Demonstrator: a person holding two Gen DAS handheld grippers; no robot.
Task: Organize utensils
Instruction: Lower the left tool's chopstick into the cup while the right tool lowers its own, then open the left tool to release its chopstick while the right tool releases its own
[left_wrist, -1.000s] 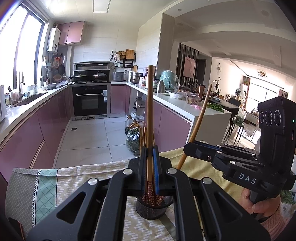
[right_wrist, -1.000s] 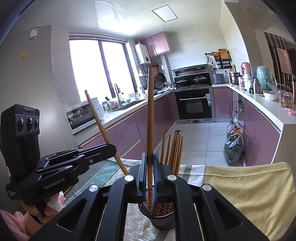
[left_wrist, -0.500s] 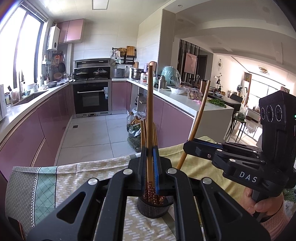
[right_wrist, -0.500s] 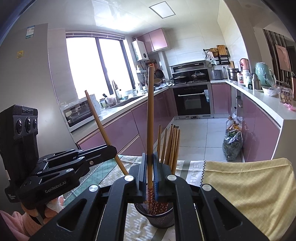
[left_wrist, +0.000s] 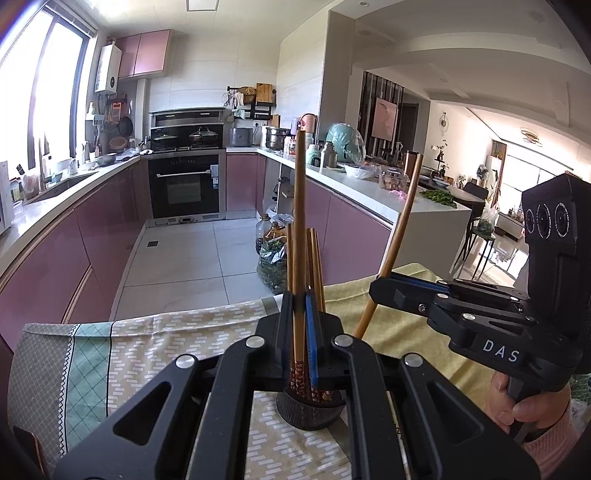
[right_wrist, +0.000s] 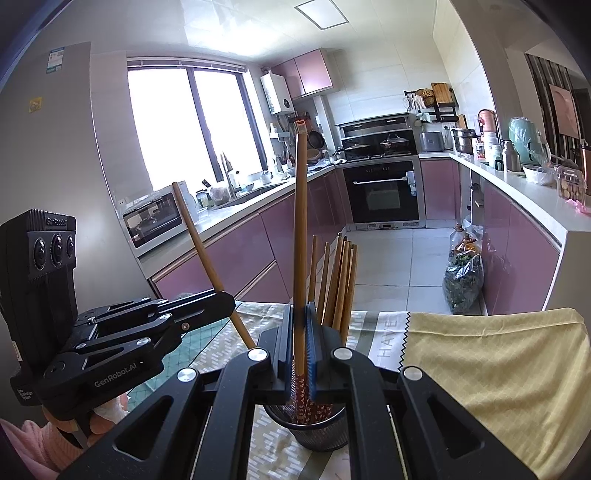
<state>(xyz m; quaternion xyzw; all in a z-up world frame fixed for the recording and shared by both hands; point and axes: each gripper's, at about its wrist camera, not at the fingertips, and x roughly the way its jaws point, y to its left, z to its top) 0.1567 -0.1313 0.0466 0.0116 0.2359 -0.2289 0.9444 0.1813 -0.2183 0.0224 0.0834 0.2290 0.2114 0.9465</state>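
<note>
A black mesh holder (left_wrist: 310, 415) (right_wrist: 314, 434) stands on the cloth-covered table with several wooden chopsticks (right_wrist: 341, 280) upright in it. My left gripper (left_wrist: 299, 297) is shut on one chopstick (left_wrist: 299, 221), held upright just over the holder. Its red patterned lower end reaches the holder's mouth. My right gripper (right_wrist: 300, 312) is shut on another chopstick (right_wrist: 300, 221), also upright over the holder. In the other wrist's view, each gripper appears from the side: the right gripper (left_wrist: 384, 291) with its slanted chopstick (left_wrist: 400, 236), the left gripper (right_wrist: 225, 299) with its own (right_wrist: 199, 243).
The table carries a green and beige patterned cloth (left_wrist: 155, 343) and a yellow cloth (right_wrist: 491, 365). A person's hand (left_wrist: 517, 402) grips the right handle. Behind lie the kitchen floor, pink cabinets (left_wrist: 92, 240) and a bag of greens (right_wrist: 463, 280).
Both grippers stay shut on their chopsticks over the holder. Only the views have tilted slightly.
</note>
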